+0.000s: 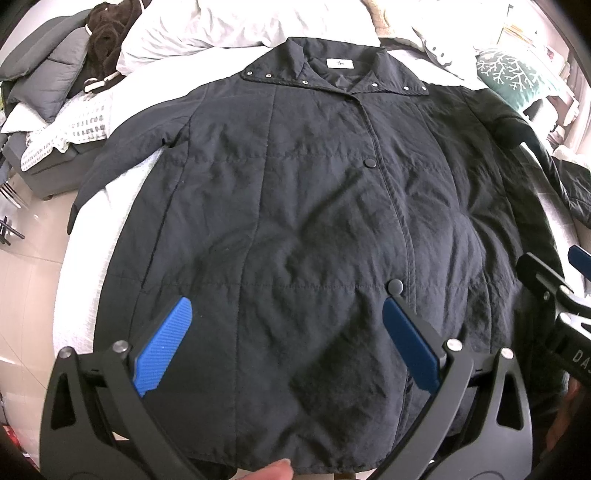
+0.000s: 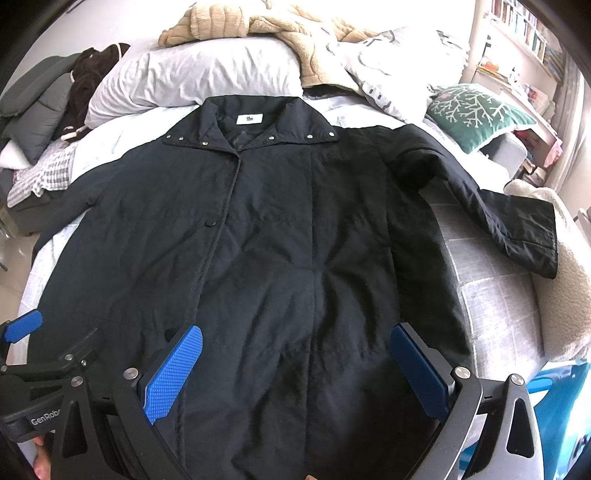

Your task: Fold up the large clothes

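Note:
A large dark navy quilted coat [image 1: 295,206] lies spread flat, front up, on the bed, collar far, hem near; it also shows in the right wrist view [image 2: 280,236]. Its left sleeve [image 1: 110,151] hangs toward the bed's left edge. Its right sleeve [image 2: 491,210] stretches out to the right. My left gripper [image 1: 286,308] is open and empty above the lower front of the coat. My right gripper [image 2: 295,338] is open and empty above the coat's lower right half. Each gripper shows at the edge of the other's view.
White pillows [image 2: 192,77] and a beige blanket [image 2: 295,29] lie beyond the collar. A green patterned cushion [image 2: 476,110] sits far right. Grey bedding and a brown garment [image 1: 103,44] pile at far left. Tiled floor [image 1: 33,236] lies left of the bed.

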Action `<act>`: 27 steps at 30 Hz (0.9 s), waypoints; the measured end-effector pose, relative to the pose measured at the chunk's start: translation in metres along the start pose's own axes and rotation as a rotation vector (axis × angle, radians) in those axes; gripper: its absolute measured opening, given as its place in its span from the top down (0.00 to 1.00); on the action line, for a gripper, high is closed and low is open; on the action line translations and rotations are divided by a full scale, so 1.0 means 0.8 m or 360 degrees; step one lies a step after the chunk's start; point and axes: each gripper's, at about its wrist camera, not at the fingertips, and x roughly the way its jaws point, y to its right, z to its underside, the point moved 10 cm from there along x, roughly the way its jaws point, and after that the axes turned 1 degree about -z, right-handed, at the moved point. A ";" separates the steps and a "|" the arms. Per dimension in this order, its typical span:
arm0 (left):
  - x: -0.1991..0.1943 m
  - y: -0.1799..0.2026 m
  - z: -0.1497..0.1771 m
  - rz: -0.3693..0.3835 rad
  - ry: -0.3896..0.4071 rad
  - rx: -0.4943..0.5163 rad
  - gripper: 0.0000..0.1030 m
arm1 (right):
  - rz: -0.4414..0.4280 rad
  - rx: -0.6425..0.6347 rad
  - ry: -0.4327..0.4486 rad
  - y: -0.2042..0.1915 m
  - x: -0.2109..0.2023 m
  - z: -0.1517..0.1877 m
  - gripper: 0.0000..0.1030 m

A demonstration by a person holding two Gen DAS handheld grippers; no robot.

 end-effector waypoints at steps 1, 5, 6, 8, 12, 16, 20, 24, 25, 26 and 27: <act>0.000 0.001 0.000 -0.0003 0.0003 0.0001 0.00 | 0.0003 0.0001 -0.0001 0.001 0.000 0.000 0.00; 0.002 -0.002 -0.002 0.0027 0.0004 -0.0018 0.00 | 0.0004 0.0002 -0.0002 0.000 -0.002 0.000 0.00; -0.001 -0.001 -0.005 0.0054 0.0037 -0.0030 0.00 | 0.0005 0.0004 0.0002 0.001 -0.002 0.000 0.00; -0.007 -0.001 -0.011 0.0057 0.0103 -0.0023 0.00 | 0.0014 0.0009 0.0012 0.002 -0.001 -0.001 0.00; -0.014 0.009 -0.015 0.0075 0.0142 0.0112 0.00 | 0.0020 -0.0001 0.0004 0.007 0.002 0.000 0.00; -0.013 0.018 -0.012 0.0151 0.0099 0.0165 0.00 | -0.0029 -0.0019 -0.0018 0.008 0.001 -0.001 0.00; -0.014 0.021 -0.018 0.0209 0.0095 0.0197 0.00 | -0.0046 0.0049 0.0000 0.032 -0.003 -0.010 0.00; -0.017 0.022 -0.028 0.0301 0.0106 0.0160 0.00 | -0.0025 0.0147 0.0030 0.083 -0.012 -0.041 0.00; -0.017 0.021 -0.033 0.0317 0.0108 0.0151 0.00 | 0.0000 0.0197 0.0043 0.104 -0.015 -0.052 0.00; -0.018 0.021 -0.035 0.0330 0.0115 0.0144 0.00 | 0.0035 0.0242 0.0050 0.124 -0.018 -0.061 0.00; -0.018 0.022 -0.036 0.0337 0.0115 0.0142 0.00 | 0.0080 0.0285 0.0061 0.147 -0.020 -0.070 0.00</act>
